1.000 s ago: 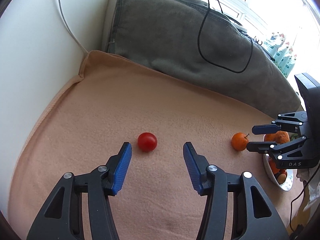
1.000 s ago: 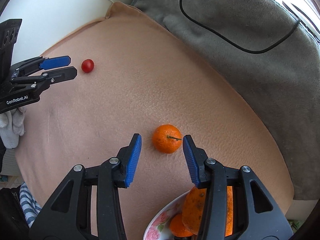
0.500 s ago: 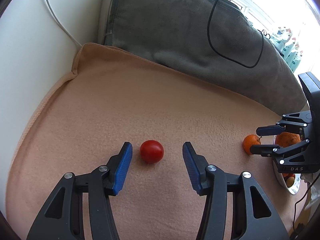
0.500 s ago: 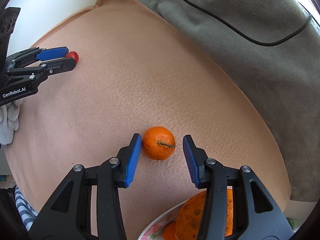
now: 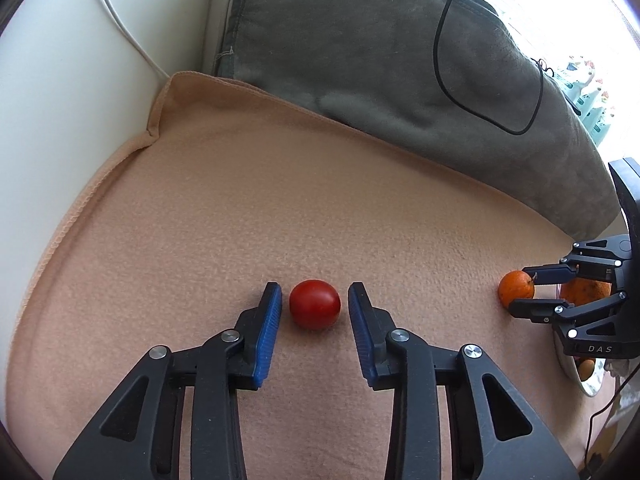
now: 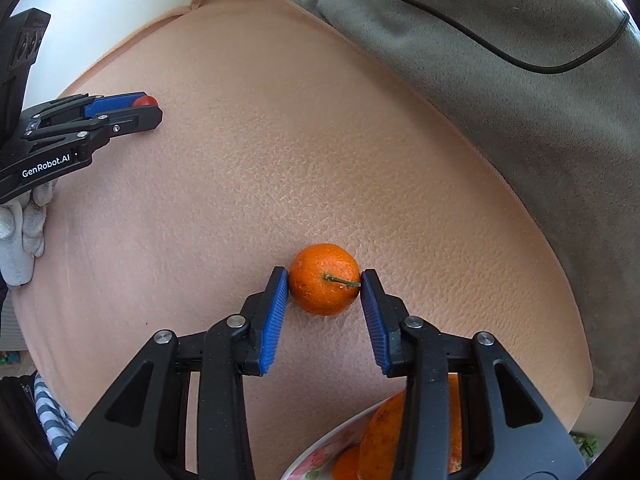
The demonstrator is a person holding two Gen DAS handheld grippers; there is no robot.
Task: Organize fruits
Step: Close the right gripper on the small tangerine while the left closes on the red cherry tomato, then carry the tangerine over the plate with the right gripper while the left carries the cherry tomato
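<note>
Floral bowl (image 6: 320, 450) half-hidden behind fingers (image 6: 378, 320)

open peach blanket (image 5: 280, 208) between claws — grey cushion (image 5: 400, 60) behind, bowl (image 6: 320, 452) beside

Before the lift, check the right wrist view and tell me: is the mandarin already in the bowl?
No. The mandarin lies on the peach blanket between the right gripper pads, outside the floral bowl.
</note>
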